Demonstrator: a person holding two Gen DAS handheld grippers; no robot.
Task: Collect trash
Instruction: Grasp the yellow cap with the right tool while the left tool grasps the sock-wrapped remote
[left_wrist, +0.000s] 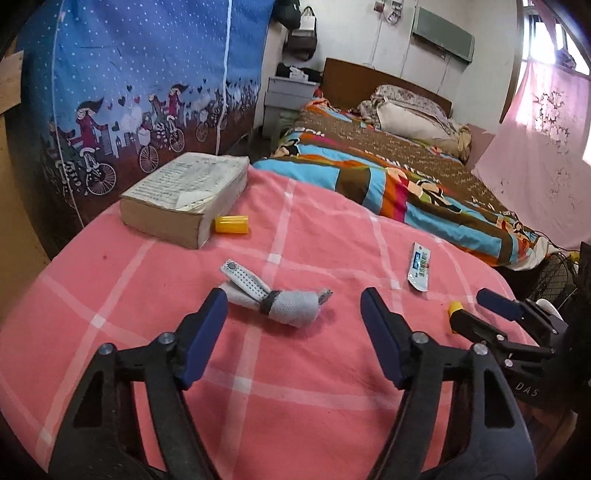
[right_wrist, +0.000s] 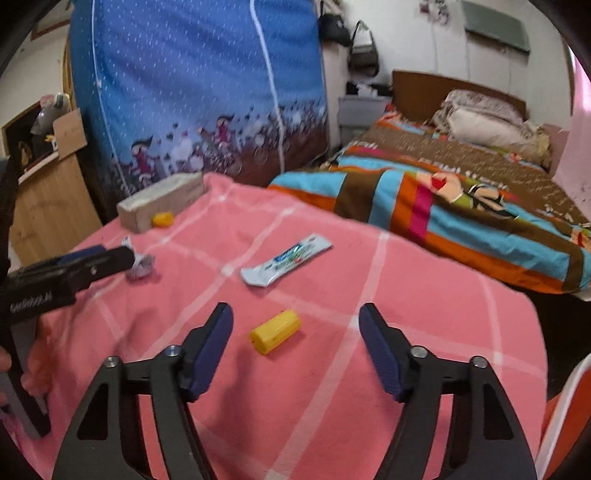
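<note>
On the pink checked cloth (left_wrist: 295, 387) lies a grey rolled bundle (left_wrist: 295, 312) tied with a dark band, a white dotted strip sticking out of it. My left gripper (left_wrist: 293, 297) stands open just in front of it, pads apart from it. A flattened toothpaste tube (left_wrist: 419, 267) (right_wrist: 286, 260) lies further right. A small yellow cap (right_wrist: 275, 331) (left_wrist: 455, 308) rests between the open fingers of my right gripper (right_wrist: 297, 312), untouched. A second yellow cap (left_wrist: 231, 224) sits against the book. In the right wrist view the left gripper (right_wrist: 114, 254) partly hides the bundle (right_wrist: 142, 266).
A thick worn book (left_wrist: 184, 199) lies at the far left of the cloth. Behind stand a blue fabric wardrobe (left_wrist: 147, 74) and a bed with a striped quilt (left_wrist: 406, 184). A pink curtain (left_wrist: 546, 147) hangs at right. A hand (right_wrist: 33, 365) shows at the left edge.
</note>
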